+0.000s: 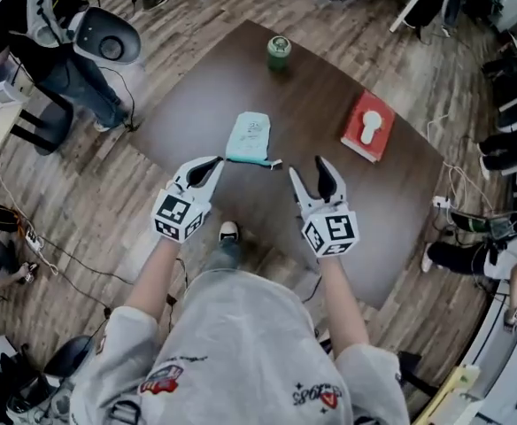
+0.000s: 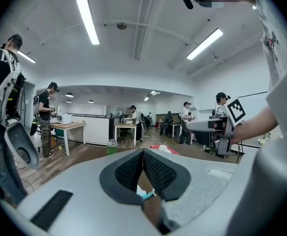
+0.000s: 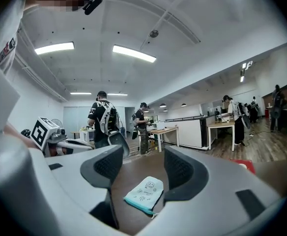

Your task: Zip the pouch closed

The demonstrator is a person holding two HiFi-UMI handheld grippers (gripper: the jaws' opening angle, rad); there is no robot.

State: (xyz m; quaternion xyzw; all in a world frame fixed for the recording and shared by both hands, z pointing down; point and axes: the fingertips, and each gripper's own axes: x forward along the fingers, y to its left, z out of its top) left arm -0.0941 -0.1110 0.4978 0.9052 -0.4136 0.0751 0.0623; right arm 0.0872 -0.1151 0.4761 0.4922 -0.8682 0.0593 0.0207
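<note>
A pale teal pouch (image 1: 249,137) lies flat on the dark brown table (image 1: 205,96), its darker zipper edge toward me and a small pull sticking out at the near right corner. My left gripper (image 1: 215,163) hovers just left of that near edge, jaws shut with nothing between them. Its own view shows the pads (image 2: 153,168) pressed together and a sliver of the pouch (image 2: 144,193) below them. My right gripper (image 1: 308,168) stands open to the right of the pouch, apart from it. In the right gripper view the pouch (image 3: 144,193) lies ahead between the spread jaws of the right gripper (image 3: 143,167).
A green can (image 1: 279,50) stands at the table's far side. A red box with a white piece on top (image 1: 369,127) lies at the right. People stand to the left of the table (image 1: 28,25), with desks beyond (image 3: 165,132). My shoe (image 1: 228,231) shows below the table's near edge.
</note>
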